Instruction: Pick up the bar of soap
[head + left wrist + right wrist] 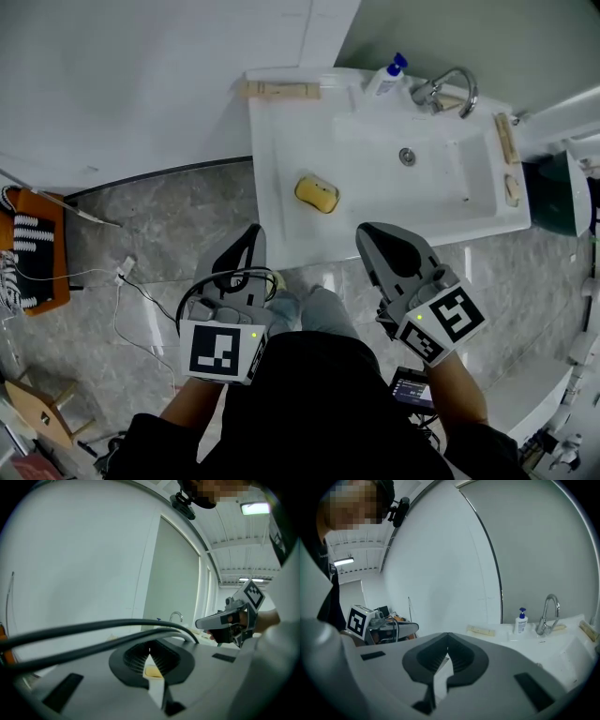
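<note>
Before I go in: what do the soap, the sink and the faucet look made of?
The bar of soap is yellow, matte and round-edged; it looks like ordinary solid soap. The sink is white, glossy and smooth, likely ceramic or a similar moulded material. The faucet is silvery with bright highlights, probably chromed metal.

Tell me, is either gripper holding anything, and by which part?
Nothing. The left gripper and right gripper are shut and empty; the bar of soap lies free on the sink.

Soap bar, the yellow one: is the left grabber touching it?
Apart. The head view shows the bar of soap lying on the sink, with bare white rim between it and the left gripper.
</note>
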